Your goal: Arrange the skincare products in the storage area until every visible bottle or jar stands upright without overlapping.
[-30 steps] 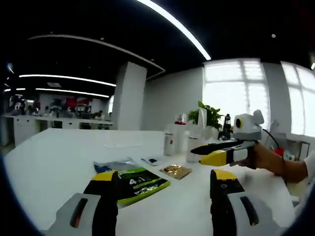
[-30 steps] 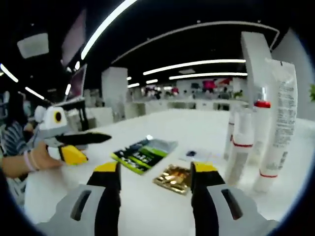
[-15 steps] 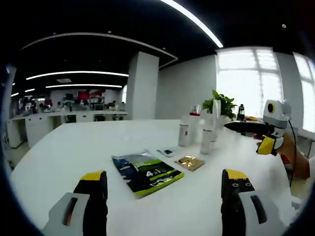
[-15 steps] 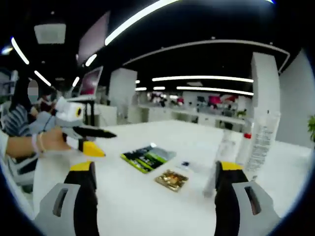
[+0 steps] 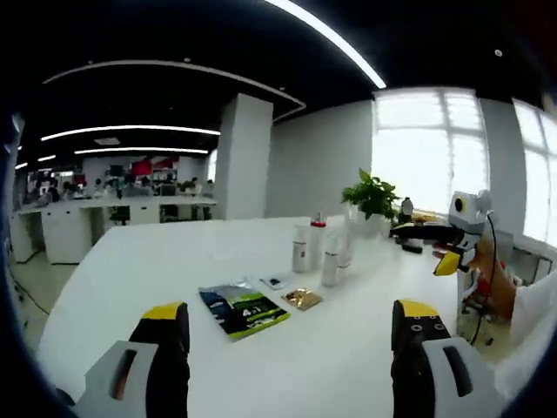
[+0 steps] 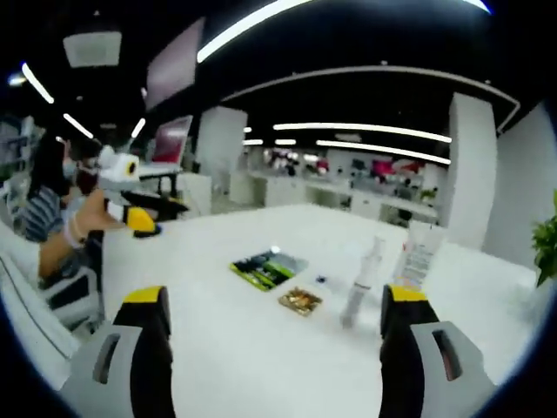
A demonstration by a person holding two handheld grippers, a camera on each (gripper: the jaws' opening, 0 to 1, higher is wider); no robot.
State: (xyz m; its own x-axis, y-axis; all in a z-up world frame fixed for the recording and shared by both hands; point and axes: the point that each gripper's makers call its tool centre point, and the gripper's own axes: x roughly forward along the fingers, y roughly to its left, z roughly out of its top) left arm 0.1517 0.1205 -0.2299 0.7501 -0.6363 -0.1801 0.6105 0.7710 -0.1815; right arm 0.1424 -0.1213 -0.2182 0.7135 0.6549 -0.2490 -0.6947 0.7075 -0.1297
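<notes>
Both the left gripper [image 5: 289, 348] and right gripper [image 6: 272, 335] hang wide open and empty, well back from the upright bottles [image 5: 320, 252] on the white table [image 5: 130, 279], so the task looks done or barely begun; the next move would be closing in on any bottle needing straightening.

A long white counter [image 5: 157, 261] runs through an open office with a black ceiling crossed by bright light strips [image 5: 326, 39]. A square white pillar [image 5: 244, 157] rises behind the counter. Right of the pillar, tall bright windows [image 5: 422, 148] fill the wall, with a potted plant [image 5: 370, 196] before them. Left of the pillar stand distant white desks [image 5: 70, 222].
</notes>
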